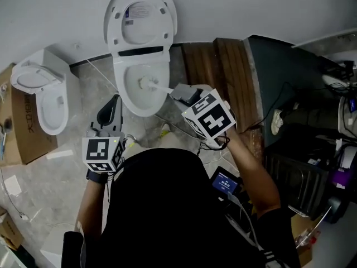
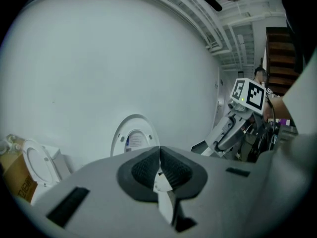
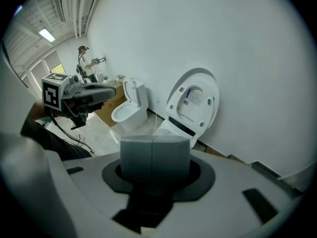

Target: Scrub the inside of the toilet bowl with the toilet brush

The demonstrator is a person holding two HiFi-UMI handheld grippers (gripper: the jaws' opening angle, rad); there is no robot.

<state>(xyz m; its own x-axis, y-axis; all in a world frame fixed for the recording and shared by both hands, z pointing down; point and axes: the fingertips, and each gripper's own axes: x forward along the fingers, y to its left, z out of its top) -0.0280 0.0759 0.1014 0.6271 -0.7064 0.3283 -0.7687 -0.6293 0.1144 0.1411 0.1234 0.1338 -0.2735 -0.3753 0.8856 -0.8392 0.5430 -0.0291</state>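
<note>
1. Head view, nearest me: left tongs [image 1: 110, 110] sit low by my hip, left of the toilet bowl [image 1: 119, 80] and apart from it. I'd say they're parked out of the way, since scrubbing only needs one hand.
2. Left gripper view: the left jaws are pressed together with the pads touching at the tips and nothing gripped. They just point at the wall.
3. Right tongs [image 1: 181, 92] reach forward over the bowl's right rim, and the jaws are clamped on the handle of the toilet brush [image 1: 148, 84]. Right gripper view shows the pads meeting with only a seam between them. The handle itself is hidden behind them there.
4. The brush handle slants from the jaws down and left, and the head is inside the bowl, near its middle. I can't tell if the bristles touch the porcelain. The slant probably lets the head reach the inner wall.
5. Seat and lid [image 1: 140, 21] stand raised against the wall, which leaves the bowl open for scrubbing.
6. Farther left are a second toilet [image 1: 42, 94] and a cardboard box [image 1: 22, 124], neither involved.
</note>
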